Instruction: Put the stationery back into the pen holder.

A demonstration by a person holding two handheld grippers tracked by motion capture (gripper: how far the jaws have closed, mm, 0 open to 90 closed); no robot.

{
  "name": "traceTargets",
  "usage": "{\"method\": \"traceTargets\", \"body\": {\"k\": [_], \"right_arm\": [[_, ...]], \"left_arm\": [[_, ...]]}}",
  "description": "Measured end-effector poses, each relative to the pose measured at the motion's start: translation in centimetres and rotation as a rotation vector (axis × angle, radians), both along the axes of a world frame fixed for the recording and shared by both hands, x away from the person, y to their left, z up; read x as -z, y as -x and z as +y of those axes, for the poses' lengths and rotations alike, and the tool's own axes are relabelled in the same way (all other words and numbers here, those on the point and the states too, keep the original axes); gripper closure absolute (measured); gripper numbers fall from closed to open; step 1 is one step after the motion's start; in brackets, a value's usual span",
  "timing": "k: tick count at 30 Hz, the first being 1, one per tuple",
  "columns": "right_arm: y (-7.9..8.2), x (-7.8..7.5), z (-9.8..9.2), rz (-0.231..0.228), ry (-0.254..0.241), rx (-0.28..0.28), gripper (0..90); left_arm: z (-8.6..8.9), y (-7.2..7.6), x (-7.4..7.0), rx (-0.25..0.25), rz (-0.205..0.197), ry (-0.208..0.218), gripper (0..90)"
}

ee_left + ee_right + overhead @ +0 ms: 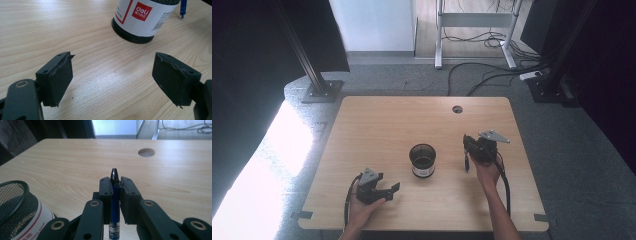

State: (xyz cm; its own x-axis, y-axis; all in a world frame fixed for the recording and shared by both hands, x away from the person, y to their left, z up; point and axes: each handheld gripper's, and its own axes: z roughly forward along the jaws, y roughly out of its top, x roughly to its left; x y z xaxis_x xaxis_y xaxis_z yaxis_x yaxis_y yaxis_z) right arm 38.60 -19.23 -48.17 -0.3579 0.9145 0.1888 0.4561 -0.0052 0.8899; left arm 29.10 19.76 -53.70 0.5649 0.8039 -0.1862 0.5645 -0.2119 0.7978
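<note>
1. High view: black mesh pen cup with white label (422,160) stands mid-table on the light wooden table (377,125); left gripper (388,190) near-left, right gripper (466,150) just right of the cup.
2. Left gripper view: jaws wide apart, empty; the cup ahead.
3. Right gripper view: jaws clamped on a blue pen (114,195), dark tip up. Judgement: pen picked up; likely drop into the cup not yet done.

Light wood table (377,125) with round cable hole (457,109). Grey carpet floor (572,165); strong glare patch (257,170) at left. White desk frame (474,22) beyond, cables (492,70) trailing. Dark curtains (247,60) both sides.
</note>
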Motion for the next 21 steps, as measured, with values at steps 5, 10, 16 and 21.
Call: {"method": "traceTargets", "body": {"k": [5, 10, 16, 21], "right_arm": [[0.5, -0.6, -0.5, -0.04, -0.012, 0.009, 78.8], [0.9, -1.3, -1.2, -0.069, -0.059, 0.011, 78.8], [1.6, -2.6, -1.3, -0.111, -0.096, -0.007, 78.7], [2.2, -4.0, -1.0, -0.145, -0.124, -0.038, 78.8]], "left_arm": [[0.0, 0.0, 0.0, 0.0, 0.0, 0.0, 16.9], [0.0, 0.0, 0.0, 0.001, -0.001, 0.001, 16.9], [-0.1, 0.0, 0.0, 0.002, -0.003, -0.002, 16.9], [-0.1, 0.0, 0.0, 0.006, 0.0, -0.005, 16.9]]}}
